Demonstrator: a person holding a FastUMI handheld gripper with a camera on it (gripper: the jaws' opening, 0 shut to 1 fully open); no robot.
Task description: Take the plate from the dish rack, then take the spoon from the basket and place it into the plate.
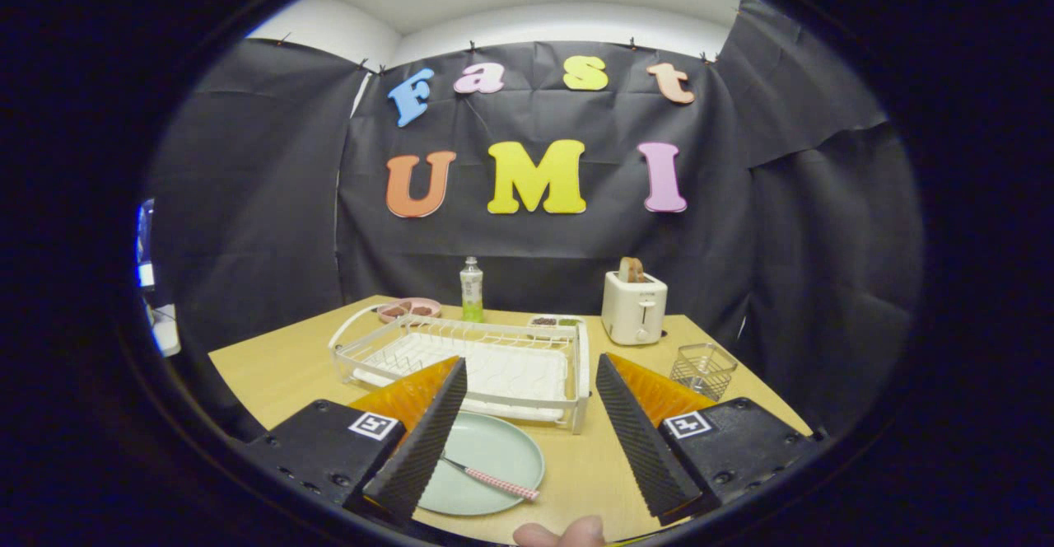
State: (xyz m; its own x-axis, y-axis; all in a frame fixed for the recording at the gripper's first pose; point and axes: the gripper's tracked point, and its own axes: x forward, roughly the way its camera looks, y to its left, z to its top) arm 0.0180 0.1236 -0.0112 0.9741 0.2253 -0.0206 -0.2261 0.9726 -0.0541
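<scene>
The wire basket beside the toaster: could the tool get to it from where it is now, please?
Probably yes. The tool is open and empty over the table; the wire basket stands just beyond its right finger, with bare table between. The toaster sits further back, out of the way.

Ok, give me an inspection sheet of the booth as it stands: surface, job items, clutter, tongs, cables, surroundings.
Surface: wooden table, no spills seen.
Job's things: green plate on the table in front of the rack; spoon with a pink handle lies on the plate; wire basket stands right of the rack and looks empty; nothing in the rack.
Clutter: toaster with bread in it, bottle, pink dish, small tray behind the rack.
Tongs: tongs open, holding nothing, fingers either side of the plate's right part; a fingertip shows below them.
Cables: nothing seen.
Surroundings: black cloth wall behind the table.
</scene>
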